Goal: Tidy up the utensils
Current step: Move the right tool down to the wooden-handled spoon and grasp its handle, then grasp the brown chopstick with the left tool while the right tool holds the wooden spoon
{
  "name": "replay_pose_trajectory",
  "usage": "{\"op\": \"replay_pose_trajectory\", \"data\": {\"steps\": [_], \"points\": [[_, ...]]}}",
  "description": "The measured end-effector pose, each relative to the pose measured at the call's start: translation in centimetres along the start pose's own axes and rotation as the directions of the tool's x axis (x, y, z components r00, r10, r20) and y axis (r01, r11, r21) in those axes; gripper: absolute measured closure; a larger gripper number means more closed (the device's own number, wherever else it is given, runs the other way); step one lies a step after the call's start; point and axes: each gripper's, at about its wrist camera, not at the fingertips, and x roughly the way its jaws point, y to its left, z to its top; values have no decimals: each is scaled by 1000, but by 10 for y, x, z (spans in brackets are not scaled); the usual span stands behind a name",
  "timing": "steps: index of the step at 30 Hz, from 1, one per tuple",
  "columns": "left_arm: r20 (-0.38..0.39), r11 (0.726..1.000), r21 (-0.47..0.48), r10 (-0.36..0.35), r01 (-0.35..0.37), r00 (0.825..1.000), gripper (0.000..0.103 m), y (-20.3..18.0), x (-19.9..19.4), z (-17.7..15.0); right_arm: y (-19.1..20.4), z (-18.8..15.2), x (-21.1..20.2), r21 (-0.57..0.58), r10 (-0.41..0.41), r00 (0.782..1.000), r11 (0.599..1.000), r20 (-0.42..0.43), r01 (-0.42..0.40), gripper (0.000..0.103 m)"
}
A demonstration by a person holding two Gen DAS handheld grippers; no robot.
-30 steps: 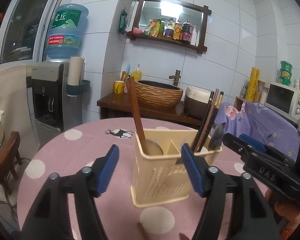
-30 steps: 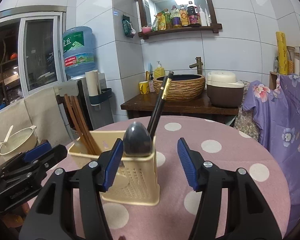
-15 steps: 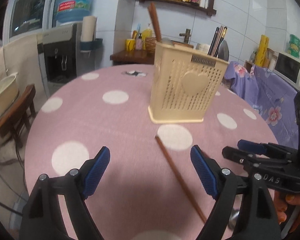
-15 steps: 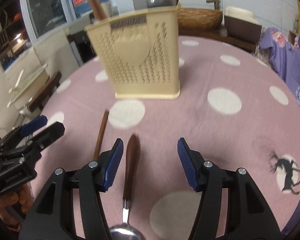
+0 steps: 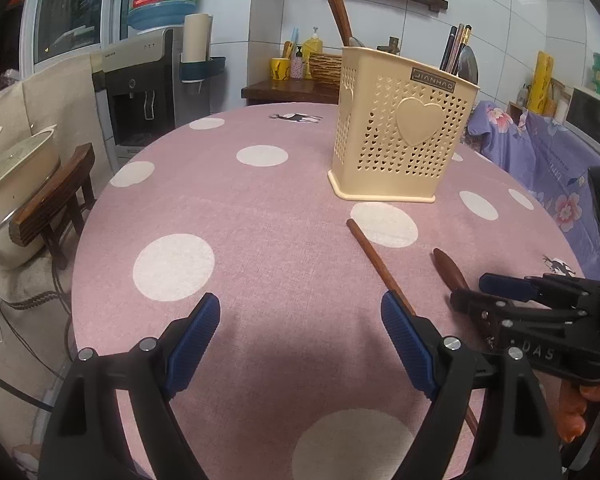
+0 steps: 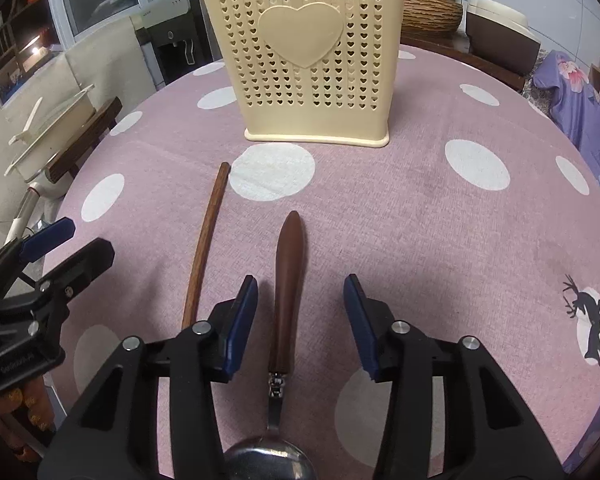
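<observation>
Fingers of the right gripper [image 6: 300, 312] straddle the wooden handle of the spoon [image 6: 286, 300], which lies flat on the pink spotted desk [image 6: 420, 208] with its steel bowl toward the camera. The jaws have just been closing in, yet a gap shows on both sides of the handle, so nothing is gripped. Straddling the handle near its middle looks like the setup for a balanced lift into the cream utensil holder [image 6: 312, 52], which stands upright farther along the desk, chopsticks and a spoon poking from its top in the left wrist view. A single brown chopstick [image 5: 376, 256] lies just left of the spoon, roughly parallel and apart from it. The left gripper [image 5: 300, 336] has its fingers spread wide and empty over bare cloth; its right finger sits close over the chopstick, probably its own target. Both grippers are angled downward toward the desk, held low and side by side.
</observation>
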Motion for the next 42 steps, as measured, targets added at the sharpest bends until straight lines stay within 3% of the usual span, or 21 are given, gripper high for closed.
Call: {"op": "replay_pose_trajectory", "data": {"steps": [4,10,18,24,29,39,42], "points": [[-8,1000,-5,7,-7,1000,21,3,1,-2,4,5,4,-16,-20,1000,1000,-5,20,66],[-13,1000,3,3,-3,1000,21,2,2,-3,6,12,8,-21,-28,1000,999,1,28,87],[-29,999,28,-45,46,999,23,-13,10,0,-4,11,-2,24,19,999,999,44,-21,87],[-89,985,89,-139,147,986,42,-40,26,16,-18,10,-33,73,24,992,997,122,-33,87],[-131,986,104,-119,133,984,58,-56,47,25,-27,5,-56,92,-3,985,996,171,-13,87],[-165,994,79,-65,79,984,73,-63,70,32,-36,-4,-73,120,2,978,992,209,-28,87],[-169,993,104,-34,52,985,83,-66,75,36,-37,-5,-76,124,7,976,992,216,-34,87]]}}
